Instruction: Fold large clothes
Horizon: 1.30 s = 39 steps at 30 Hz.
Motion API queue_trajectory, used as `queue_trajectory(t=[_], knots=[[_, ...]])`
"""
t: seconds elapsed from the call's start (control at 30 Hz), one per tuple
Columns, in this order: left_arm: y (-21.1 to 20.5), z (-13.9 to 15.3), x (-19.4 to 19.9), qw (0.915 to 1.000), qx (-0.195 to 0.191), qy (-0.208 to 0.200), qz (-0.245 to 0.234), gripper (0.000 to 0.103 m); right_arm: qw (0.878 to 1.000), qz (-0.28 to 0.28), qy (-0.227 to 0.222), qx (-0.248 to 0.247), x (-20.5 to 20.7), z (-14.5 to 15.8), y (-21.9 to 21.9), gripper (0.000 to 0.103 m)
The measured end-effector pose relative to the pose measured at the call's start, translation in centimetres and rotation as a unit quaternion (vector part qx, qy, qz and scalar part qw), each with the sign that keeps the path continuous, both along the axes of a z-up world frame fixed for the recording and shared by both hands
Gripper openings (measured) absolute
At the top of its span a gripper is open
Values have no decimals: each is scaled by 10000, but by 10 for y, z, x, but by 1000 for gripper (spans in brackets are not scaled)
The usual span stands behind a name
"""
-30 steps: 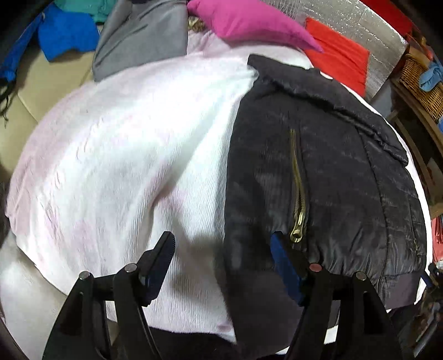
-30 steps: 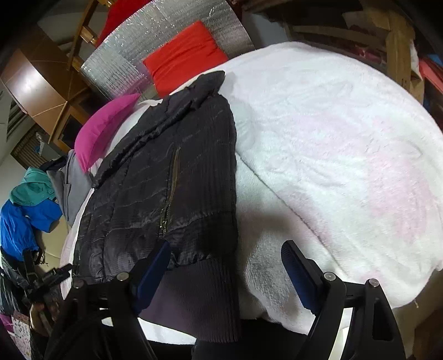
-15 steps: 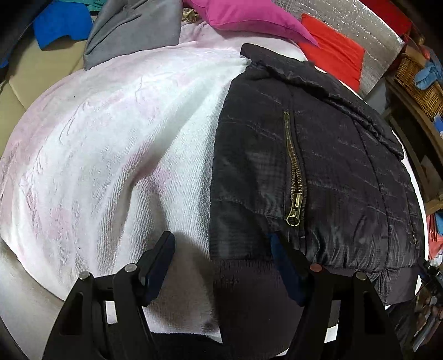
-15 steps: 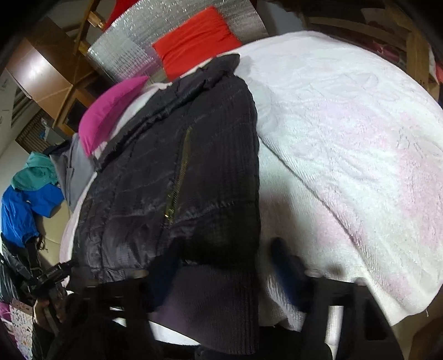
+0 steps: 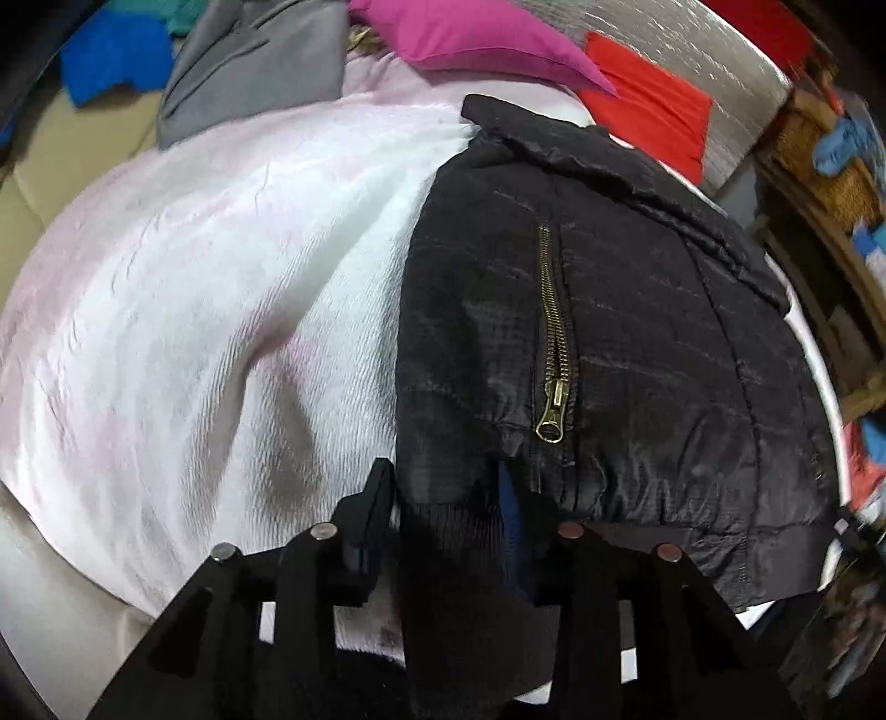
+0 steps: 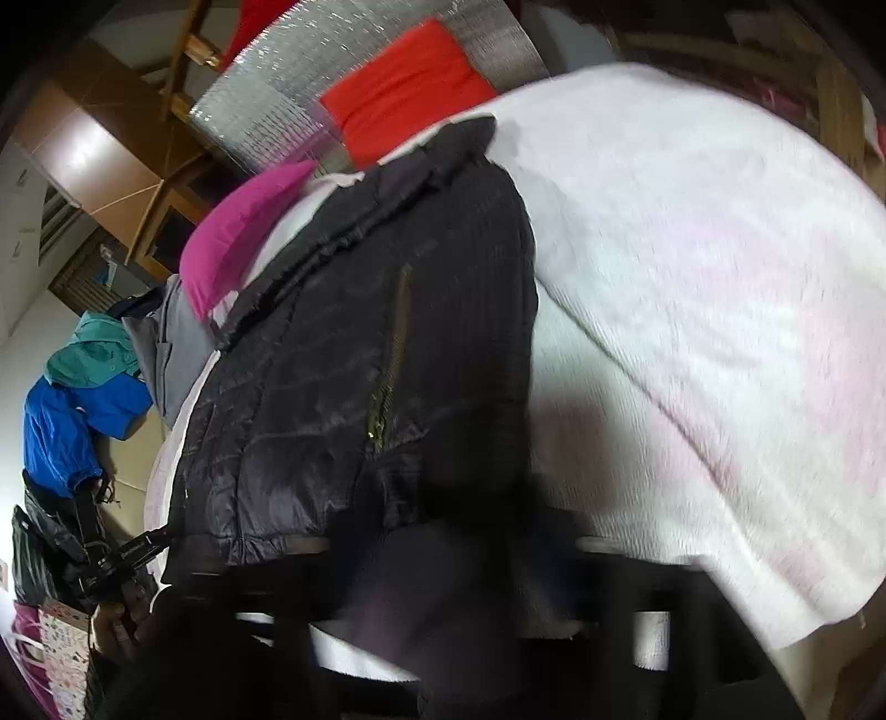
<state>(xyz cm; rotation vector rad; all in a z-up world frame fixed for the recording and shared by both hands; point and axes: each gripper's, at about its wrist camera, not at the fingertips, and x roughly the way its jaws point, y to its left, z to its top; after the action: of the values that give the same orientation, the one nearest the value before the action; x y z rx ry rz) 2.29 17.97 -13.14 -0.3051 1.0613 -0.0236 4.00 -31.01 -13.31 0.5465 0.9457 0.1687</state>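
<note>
The black jacket [image 5: 637, 332] is lying folded on the white blanket [image 5: 194, 304], toward its right side. My left gripper [image 5: 448, 498] is closing on the jacket's ribbed hem. My right gripper [image 6: 443, 554] is blurred and opening over that hem; I cannot tell its grip.

Jacket [image 5: 637, 343]: black quilted synthetic shell, slight sheen, fine crinkles; hem [image 5: 459, 531] is matt ribbed knit. Zip [image 5: 554, 343]: brass-coloured metal, shiny. Blanket [image 5: 194, 310]: white-pink textured cloth, matt, fuzzy ribbed weave. Pillow [image 5: 470, 33]: magenta smooth cloth. Board [image 6: 266, 122] behind: silver foil, embossed, reflective. Red cloth [image 6: 404, 88] on it, matt. Left gripper [image 5: 443, 498]: matt black plastic, metal rivets, blue pads. Cabinet [image 6: 99, 160]: glossy wood.
</note>
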Motion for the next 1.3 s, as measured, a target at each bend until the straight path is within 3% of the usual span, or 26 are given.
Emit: queue_trajectory(t=[0.1,0.13,0.17,0.27,0.4,0.57,0.73,0.83,0.9,0.93,0.97,1.0,1.07,1.1,1.13,1.17,1.2,1.23,1.27,1.3], knots=[[0,-3,-4,9999,-47,46,-94,45,9999,145,-2,12,-3,-5,7,73],[-2,-4,-3,9999,-19,40,-111,45,9998,183,3,16,-2,-6,9,67],[-3,-5,-4,9999,4,39,-135,45,9997,228,35,24,-2,-7,10,46],[-10,-1,-4,9994,203,68,-259,27,9995,248,192,-72,1,-10,12,17],[-10,10,-6,9993,169,-4,-325,18,9992,338,136,134,-3,0,8,10],[-9,34,-18,9986,71,-329,-402,17,9984,507,-191,172,-12,30,4,9],[-7,28,-27,9987,-21,-293,-421,17,9986,501,45,156,-20,13,-1,9],[1,11,-24,9993,-260,-85,-262,22,9980,310,158,524,-23,-8,-12,15],[5,8,-19,9993,-344,15,-156,29,9976,219,77,658,-24,-10,-16,24],[6,9,-17,9990,-427,5,-140,30,9979,183,19,613,-25,-9,-18,38],[5,10,-16,9988,-469,-13,-161,38,9983,132,-15,570,-25,-8,-19,61],[4,11,-13,9986,-498,-18,-202,52,9981,95,-40,610,-24,-9,-20,71],[-2,8,-10,9981,-531,-4,-311,62,9964,173,-19,829,-20,-13,-18,72],[-5,4,-9,9982,-496,11,-341,62,9955,216,11,924,-17,-16,-17,72],[-11,3,-11,9984,-449,31,-341,62,9940,260,53,1057,-15,-20,-15,68],[-14,-1,-10,9988,-339,83,-338,61,9926,285,91,1176,-12,-23,-15,48],[-16,-3,-10,9989,-304,137,-343,54,9914,317,181,1258,-9,-28,-12,34],[-17,-3,-10,9992,-213,132,-297,43,9917,302,232,1229,-8,-30,-11,22],[-15,-1,-11,9994,-79,148,-293,23,9911,341,261,1258,-7,-30,-10,14],[-14,1,-10,9992,-110,142,-350,18,9905,363,249,1301,-6,-29,-8,13]])
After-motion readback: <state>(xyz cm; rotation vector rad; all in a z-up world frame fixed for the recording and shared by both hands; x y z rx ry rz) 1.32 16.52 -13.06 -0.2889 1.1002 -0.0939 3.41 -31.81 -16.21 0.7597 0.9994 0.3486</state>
